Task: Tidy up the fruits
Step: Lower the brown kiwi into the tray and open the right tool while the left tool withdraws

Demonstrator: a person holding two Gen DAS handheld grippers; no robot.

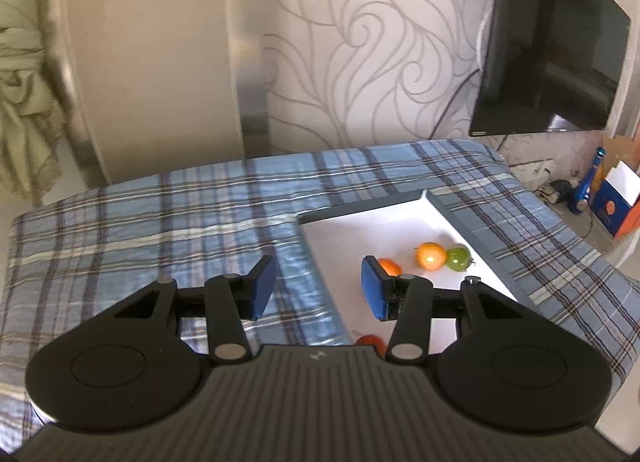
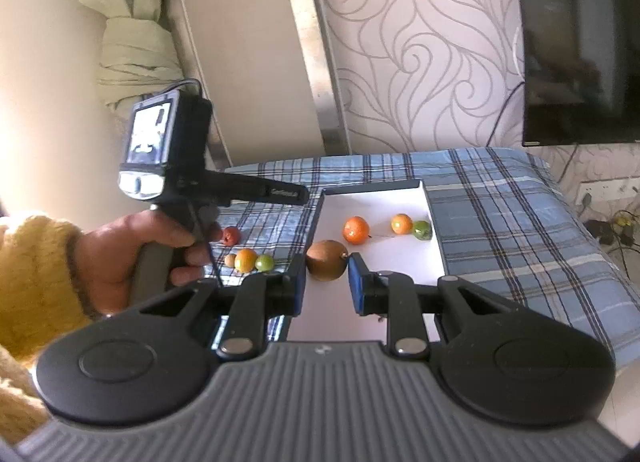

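A white tray (image 2: 376, 197) with a dark rim lies on the plaid cloth. In it are two oranges (image 2: 356, 229) (image 2: 401, 223) and a green fruit (image 2: 422, 229). My right gripper (image 2: 325, 290) is shut on a brown fruit (image 2: 327, 260) over the tray's near left edge. On the cloth left of the tray lie a red fruit (image 2: 231, 236), a small tan fruit (image 2: 230, 260), an orange (image 2: 245, 260) and a green fruit (image 2: 265, 262). My left gripper (image 1: 318, 286) is open and empty above the tray's left edge; the tray (image 1: 360, 225) holds an orange (image 1: 430, 256) and green fruit (image 1: 458, 258).
The bed has a blue plaid cloth (image 2: 500, 221). A dark TV (image 2: 580, 41) hangs on the patterned wall at the right. A hand in a yellow sleeve (image 2: 36, 282) holds the left gripper's handle (image 2: 172, 165). Boxes and a blue bottle (image 1: 588, 181) stand on the floor at the right.
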